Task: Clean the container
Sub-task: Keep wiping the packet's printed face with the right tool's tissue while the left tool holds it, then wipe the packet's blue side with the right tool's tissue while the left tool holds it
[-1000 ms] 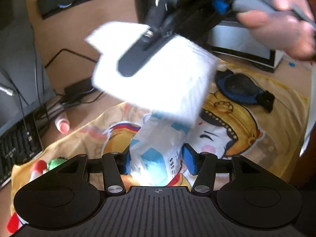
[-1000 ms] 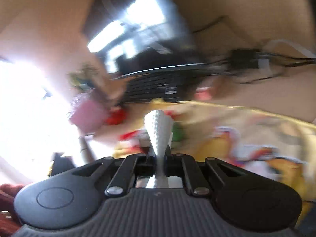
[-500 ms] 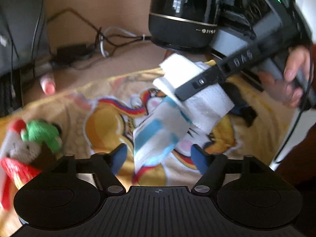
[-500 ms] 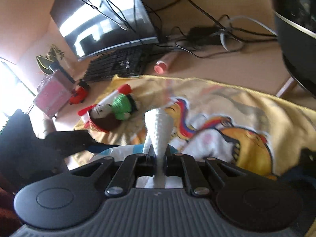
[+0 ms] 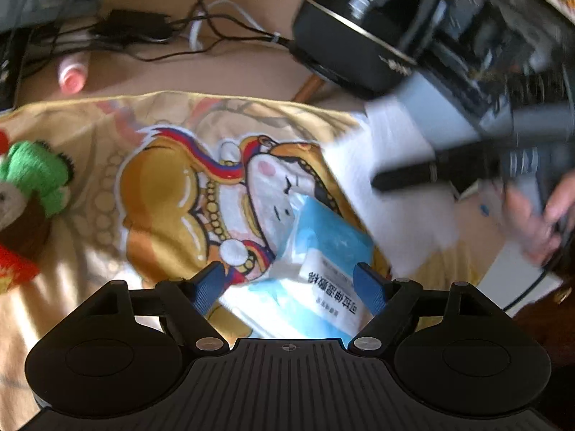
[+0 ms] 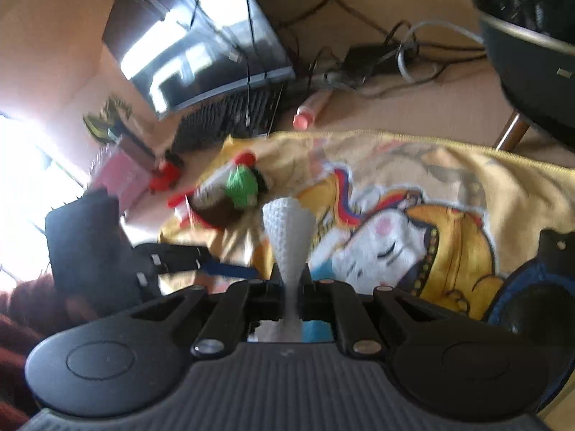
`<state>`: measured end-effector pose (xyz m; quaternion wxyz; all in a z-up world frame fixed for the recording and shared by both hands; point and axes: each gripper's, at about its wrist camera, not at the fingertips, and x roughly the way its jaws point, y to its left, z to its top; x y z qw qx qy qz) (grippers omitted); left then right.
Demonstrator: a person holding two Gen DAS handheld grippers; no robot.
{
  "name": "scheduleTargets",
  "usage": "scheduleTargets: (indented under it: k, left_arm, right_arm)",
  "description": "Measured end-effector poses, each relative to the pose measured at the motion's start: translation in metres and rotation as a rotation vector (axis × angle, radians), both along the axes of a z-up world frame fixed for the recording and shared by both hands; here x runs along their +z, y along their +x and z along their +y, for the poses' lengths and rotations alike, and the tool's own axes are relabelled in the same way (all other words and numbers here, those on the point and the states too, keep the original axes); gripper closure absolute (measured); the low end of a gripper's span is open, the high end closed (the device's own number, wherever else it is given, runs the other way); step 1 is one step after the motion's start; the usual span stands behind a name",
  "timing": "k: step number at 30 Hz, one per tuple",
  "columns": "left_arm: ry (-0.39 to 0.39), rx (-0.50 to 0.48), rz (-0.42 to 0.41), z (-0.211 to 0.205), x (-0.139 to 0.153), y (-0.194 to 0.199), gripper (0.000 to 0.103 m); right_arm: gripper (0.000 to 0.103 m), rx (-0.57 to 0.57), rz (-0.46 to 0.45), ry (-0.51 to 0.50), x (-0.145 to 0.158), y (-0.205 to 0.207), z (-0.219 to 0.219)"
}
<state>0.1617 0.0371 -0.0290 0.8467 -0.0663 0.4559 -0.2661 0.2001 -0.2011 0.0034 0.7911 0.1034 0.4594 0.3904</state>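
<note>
Right claw (image 6: 289, 283) pinching tissue (image 6: 287, 237); tissue pack (image 5: 323, 273) between spread left claw (image 5: 291, 287) fingers

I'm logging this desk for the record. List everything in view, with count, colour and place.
wipes pack: 1, blue and white, on cloth between the open left fingers
tissue: 1, white, pinched by the right gripper
cloth: 1, yellow cartoon print, covering desk
plush toy: 1, green, brown, red, cloth's left edge
tube: 1, pink, on desk behind cloth
black pot: 1, back right
monitor: 1, dark, back left
keyboard: 1, black, below monitor
cables: several, black and white, back
left gripper: 1, black, blue pads
right gripper: 1, black
</note>
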Motion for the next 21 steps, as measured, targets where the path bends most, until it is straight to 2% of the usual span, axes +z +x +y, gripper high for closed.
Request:
scheduleTargets:
  k: [3, 6, 9, 11, 17, 21]
  left_arm:
    - [0.081, -0.072, -0.030, -0.018, -0.001, -0.006, 0.016]
    - [0.160, -0.145, -0.061, -0.032, -0.002, -0.016, 0.012]
    - [0.199, -0.173, -0.069, -0.038, -0.002, -0.022, 0.012]
    - [0.198, -0.171, -0.066, -0.038, 0.000, -0.022, 0.012]
    - [0.162, -0.191, -0.054, -0.042, 0.014, -0.009, 0.012]
    - [0.171, -0.247, -0.029, -0.058, 0.021, 0.015, 0.010]
  right_arm:
    - [0.095, -0.008, -0.008, 0.019, 0.001, 0.002, 0.016]
    - [0.095, 0.100, 0.023, 0.062, -0.010, -0.007, 0.045]
    - [0.095, 0.179, -0.002, -0.028, -0.023, -0.018, 0.065]
    - [0.095, 0.180, -0.015, -0.072, -0.028, -0.019, 0.060]
    - [0.095, -0.023, -0.010, -0.144, -0.034, 0.006, 0.007]
    - [0.093, -0.152, 0.001, -0.121, -0.036, 0.011, -0.024]
